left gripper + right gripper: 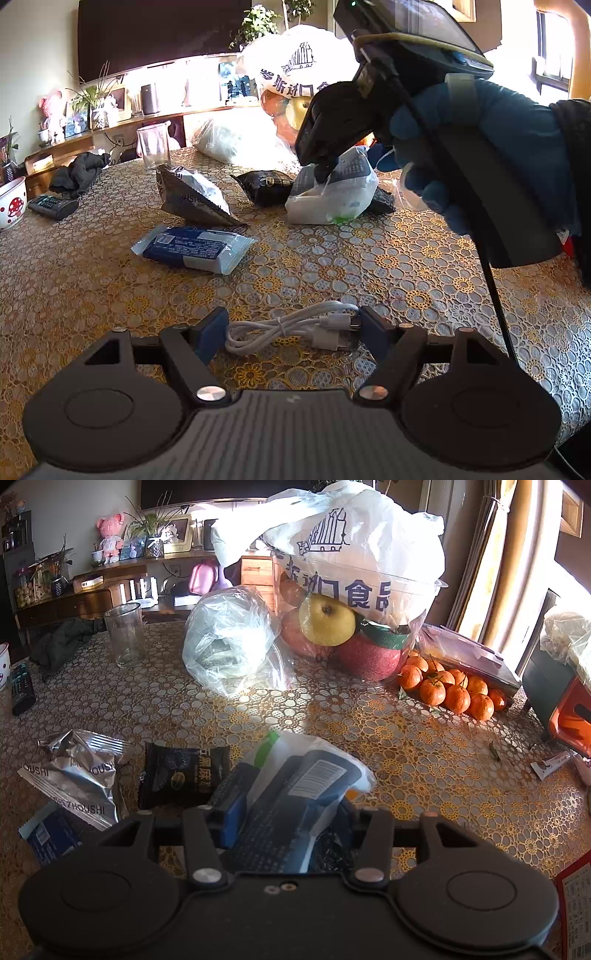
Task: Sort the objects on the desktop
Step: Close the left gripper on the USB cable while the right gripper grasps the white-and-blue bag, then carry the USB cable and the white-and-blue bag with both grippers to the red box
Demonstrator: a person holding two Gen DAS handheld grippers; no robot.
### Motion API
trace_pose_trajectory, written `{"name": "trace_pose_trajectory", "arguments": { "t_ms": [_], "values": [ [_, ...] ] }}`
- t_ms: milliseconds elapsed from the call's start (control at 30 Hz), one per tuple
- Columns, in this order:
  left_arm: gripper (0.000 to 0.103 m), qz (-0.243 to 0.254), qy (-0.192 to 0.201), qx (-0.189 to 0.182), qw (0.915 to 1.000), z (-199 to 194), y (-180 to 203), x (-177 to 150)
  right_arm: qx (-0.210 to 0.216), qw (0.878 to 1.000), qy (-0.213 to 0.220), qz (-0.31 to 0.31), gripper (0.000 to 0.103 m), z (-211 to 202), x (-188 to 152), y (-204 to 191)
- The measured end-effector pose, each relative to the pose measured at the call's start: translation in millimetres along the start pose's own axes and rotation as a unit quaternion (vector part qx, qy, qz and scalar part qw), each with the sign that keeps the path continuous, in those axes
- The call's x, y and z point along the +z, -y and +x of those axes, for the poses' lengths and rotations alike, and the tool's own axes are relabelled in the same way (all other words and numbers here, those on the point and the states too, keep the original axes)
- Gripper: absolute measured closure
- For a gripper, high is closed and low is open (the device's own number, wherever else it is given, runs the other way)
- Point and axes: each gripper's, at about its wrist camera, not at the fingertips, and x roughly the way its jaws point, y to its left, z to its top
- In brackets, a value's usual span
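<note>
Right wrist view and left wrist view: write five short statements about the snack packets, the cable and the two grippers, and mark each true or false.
1. The right gripper has a white and blue packet between its fingers. True.
2. The coiled white cable lies between the left gripper's fingers. True.
3. The drinking glass lies tipped on its side. False: it stands upright on the tablecloth.
4. The mandarins sit left of the silver packet. False: they are far to its right, beside the fruit bag.
5. The black snack packet lies flat between the silver packet and the white and blue packet. True.
</note>
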Motion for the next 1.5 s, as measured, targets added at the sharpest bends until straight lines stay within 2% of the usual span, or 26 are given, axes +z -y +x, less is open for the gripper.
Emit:
{"name": "trace_pose_trajectory", "arguments": {
  "t_ms": [33,233,500,1100,1500],
  "values": [
    [0.027,-0.001,-0.001,0.0,1.0,0,0,0,0.001,1.0,0.002,0.0,0.07,-1,0,1],
    [0.027,-0.011,-0.007,0.0,0.9999,-2,-1,2,0.022,1.0,0.016,0.002,0.082,-14,3,4],
    [0.027,-0.01,0.001,0.004,0.9999,-11,1,10,0.044,0.999,0.029,0.008,0.091,-39,5,12],
    [0.028,0.007,0.027,0.008,0.9996,-45,22,36,0.089,0.993,0.023,0.075,0.091,-103,-9,59],
    [0.027,0.019,0.041,0.004,0.999,-66,43,43,0.084,0.989,0.023,0.118,0.091,-141,-37,106]
  ]
}}
